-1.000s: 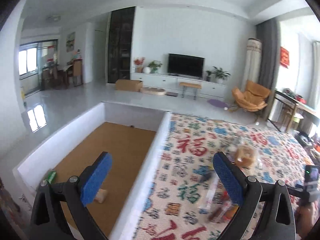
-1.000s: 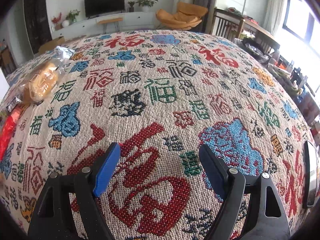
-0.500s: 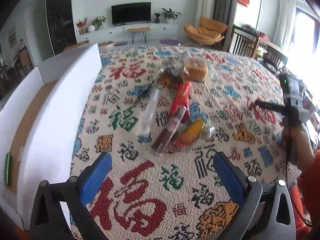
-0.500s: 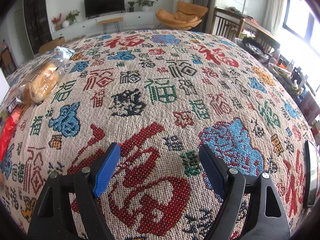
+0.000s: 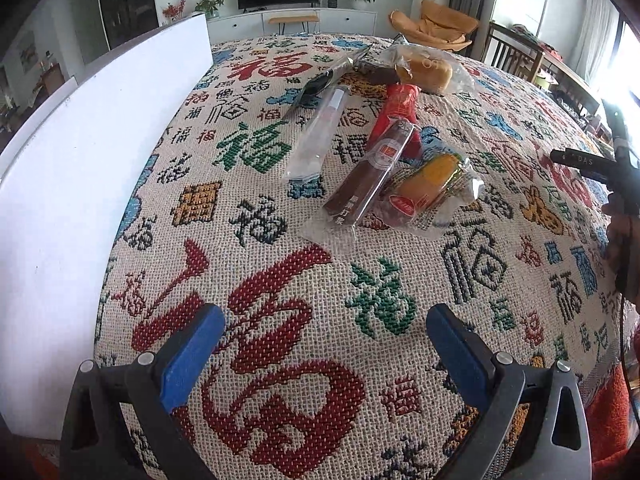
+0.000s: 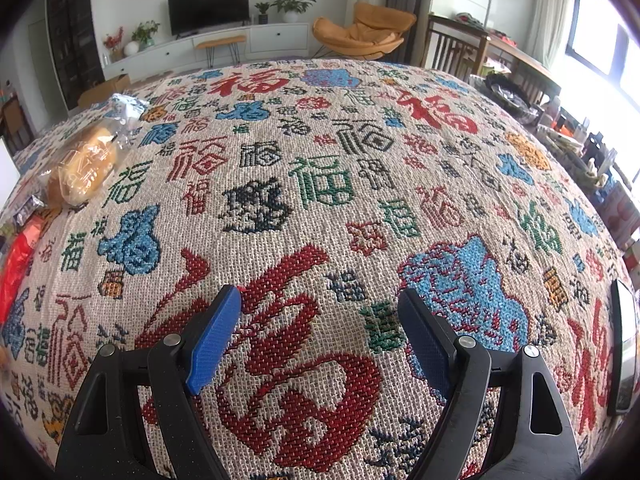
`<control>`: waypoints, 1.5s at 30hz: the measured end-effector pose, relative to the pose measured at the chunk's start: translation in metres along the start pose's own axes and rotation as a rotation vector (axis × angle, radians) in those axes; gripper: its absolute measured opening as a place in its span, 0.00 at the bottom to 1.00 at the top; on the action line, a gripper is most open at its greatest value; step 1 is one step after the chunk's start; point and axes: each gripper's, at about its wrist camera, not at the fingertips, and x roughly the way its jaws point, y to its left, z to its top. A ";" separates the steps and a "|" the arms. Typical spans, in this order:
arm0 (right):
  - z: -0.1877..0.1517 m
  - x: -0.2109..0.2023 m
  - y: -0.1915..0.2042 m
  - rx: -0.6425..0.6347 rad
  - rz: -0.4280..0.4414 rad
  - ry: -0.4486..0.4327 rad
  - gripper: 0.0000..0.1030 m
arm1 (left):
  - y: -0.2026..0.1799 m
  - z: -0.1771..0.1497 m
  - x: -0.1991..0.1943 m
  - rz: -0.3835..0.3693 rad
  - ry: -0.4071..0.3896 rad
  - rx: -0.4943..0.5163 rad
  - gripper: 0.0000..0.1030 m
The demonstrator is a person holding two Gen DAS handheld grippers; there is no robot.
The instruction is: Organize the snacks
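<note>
The snacks lie in a loose cluster on the patterned cloth (image 5: 280, 280) that covers the table. A brown bar in clear wrap (image 5: 368, 172) leans over a red packet (image 5: 396, 110) and touches an orange snack in a clear bag (image 5: 430, 184). To their left lies a long clear packet (image 5: 318, 136), and beyond that a dark flat packet (image 5: 320, 82). At the far end sits a bagged bread roll (image 5: 426, 72).

The left wrist view shows all of these, plus the white box wall (image 5: 80, 184) along the cloth's left edge. The right wrist view catches only the bread roll (image 6: 84, 166), a silvery wrapper (image 6: 124, 108) behind it, and a sliver of the red packet (image 6: 16, 268) at its left border.

The left tool (image 5: 324, 340) hovers low over bare cloth short of the cluster, its blue pads wide apart and holding nothing. The right tool (image 6: 320, 326) is also spread open and empty, over a snack-free stretch of cloth. In the left view it appears at the right edge, held in a hand (image 5: 622, 248).
</note>
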 end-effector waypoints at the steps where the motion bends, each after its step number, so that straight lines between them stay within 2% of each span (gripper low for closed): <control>1: 0.000 0.000 0.000 0.000 0.000 0.000 0.81 | 0.000 0.000 0.000 0.006 -0.001 0.003 0.98; 12: -0.001 0.002 -0.001 0.010 0.015 0.003 0.81 | 0.005 -0.014 -0.006 0.040 -0.027 -0.008 0.98; 26: -0.001 0.000 -0.002 0.025 0.049 0.029 0.84 | 0.009 -0.021 -0.009 0.018 -0.071 0.028 1.00; 27: -0.004 -0.007 0.004 0.017 0.071 0.046 0.84 | 0.010 -0.022 -0.009 0.013 -0.074 0.033 1.00; 29: -0.015 -0.027 0.026 0.006 0.191 0.044 0.84 | 0.009 -0.024 -0.010 0.012 -0.085 0.037 1.00; 31: -0.027 -0.049 0.071 -0.053 0.364 0.064 0.84 | 0.009 -0.023 -0.009 0.014 -0.091 0.034 1.00; 33: -0.037 -0.067 0.122 -0.139 0.487 0.074 0.83 | 0.009 -0.023 -0.009 0.014 -0.091 0.033 1.00; 35: -0.040 -0.082 0.164 -0.196 0.546 0.054 0.83 | 0.009 -0.023 -0.010 0.010 -0.090 0.038 1.00; 37: -0.039 -0.092 0.200 -0.225 0.573 0.024 0.83 | 0.010 -0.025 -0.011 0.007 -0.089 0.042 1.00; 40: -0.038 -0.087 0.237 -0.290 0.530 0.043 0.83 | 0.011 -0.027 -0.012 0.011 -0.089 0.039 1.00; 42: -0.045 -0.078 0.246 -0.367 0.481 0.067 0.83 | 0.011 -0.028 -0.013 0.010 -0.088 0.041 1.00; 45: -0.059 -0.073 0.235 -0.513 0.454 0.068 0.83 | 0.012 -0.028 -0.013 0.011 -0.084 0.038 1.00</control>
